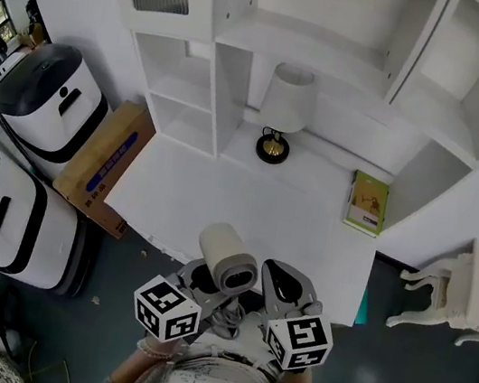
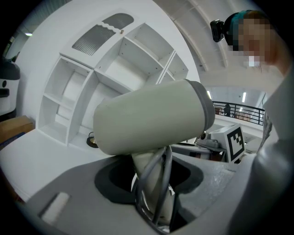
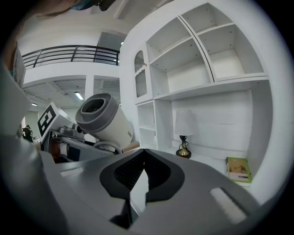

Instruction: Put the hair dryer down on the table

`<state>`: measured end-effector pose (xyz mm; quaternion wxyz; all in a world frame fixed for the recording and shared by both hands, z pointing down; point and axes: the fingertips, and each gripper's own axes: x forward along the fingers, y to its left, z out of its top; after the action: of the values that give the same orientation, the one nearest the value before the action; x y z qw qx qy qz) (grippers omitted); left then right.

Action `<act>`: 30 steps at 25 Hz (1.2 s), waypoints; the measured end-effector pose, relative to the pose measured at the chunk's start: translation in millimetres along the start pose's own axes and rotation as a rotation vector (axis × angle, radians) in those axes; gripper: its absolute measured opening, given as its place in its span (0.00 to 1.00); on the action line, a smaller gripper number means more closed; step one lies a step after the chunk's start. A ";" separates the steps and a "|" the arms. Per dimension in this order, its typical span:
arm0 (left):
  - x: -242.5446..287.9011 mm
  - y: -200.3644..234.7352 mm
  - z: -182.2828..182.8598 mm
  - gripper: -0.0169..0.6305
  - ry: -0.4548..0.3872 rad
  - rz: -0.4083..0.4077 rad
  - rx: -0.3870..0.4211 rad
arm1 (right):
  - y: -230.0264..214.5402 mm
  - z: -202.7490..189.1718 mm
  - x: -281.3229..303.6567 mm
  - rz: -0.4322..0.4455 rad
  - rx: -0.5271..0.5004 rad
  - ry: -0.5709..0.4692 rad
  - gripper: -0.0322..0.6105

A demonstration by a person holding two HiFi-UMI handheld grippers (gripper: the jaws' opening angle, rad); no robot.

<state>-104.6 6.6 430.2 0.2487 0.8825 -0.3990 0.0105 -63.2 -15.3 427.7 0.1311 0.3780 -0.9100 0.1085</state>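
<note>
Head view: looks down on a white table (image 1: 220, 196) with white shelves (image 1: 185, 85) behind it; a person stands at the front edge and holds both grippers close to the body
Hair dryer: the pale hair dryer (image 1: 227, 262) is up in the air by the front edge of the table; it is not lying on the table; its handle points down and its grey-ringed end faces the right gripper
Left gripper: the left gripper (image 2: 154, 183) has its jaws squeezed on the handle of the hair dryer (image 2: 151, 119); the fat round body sits just above the jaws
Cord: a grey cord (image 2: 161, 174) loops beside the handle, between the same jaws
Right gripper: the right gripper (image 3: 144, 158) has its jaws together at the tips with nothing between them; it is just beside the hair dryer (image 3: 103, 121) and does not touch it
Lamp: a small lamp (image 1: 283, 111) with a white shade and a gold foot stands at the back of the table
Book: a green book (image 1: 367, 202) lies flat near the table's right end
Beside the table: a brown box (image 1: 102, 162) and two white machines (image 1: 49, 102) with dark tops are at the view's left; a white chair (image 1: 461, 289) is at the view's right
</note>
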 end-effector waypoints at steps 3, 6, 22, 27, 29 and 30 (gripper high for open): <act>9.9 1.1 1.3 0.31 -0.001 0.011 -0.006 | -10.5 1.6 2.7 0.012 0.000 0.001 0.09; 21.8 3.0 4.9 0.31 -0.005 0.026 -0.013 | -21.2 6.9 9.0 0.033 -0.013 0.006 0.09; 95.0 4.7 24.2 0.31 0.011 0.060 -0.021 | -91.3 18.6 18.7 0.080 0.014 0.010 0.09; 114.8 2.9 23.5 0.31 0.035 0.057 -0.014 | -107.8 15.2 14.9 0.077 0.029 0.005 0.09; 123.5 -0.1 23.7 0.31 0.043 0.053 -0.008 | -117.0 14.3 11.9 0.069 0.040 0.001 0.09; 127.8 -2.0 24.1 0.31 0.047 0.050 -0.006 | -121.9 14.1 10.5 0.065 0.044 0.001 0.09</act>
<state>-20.4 -92.4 435.9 0.2603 0.8711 -0.4149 0.0360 14.8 -110.6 429.8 0.1195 0.3510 -0.9192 0.1327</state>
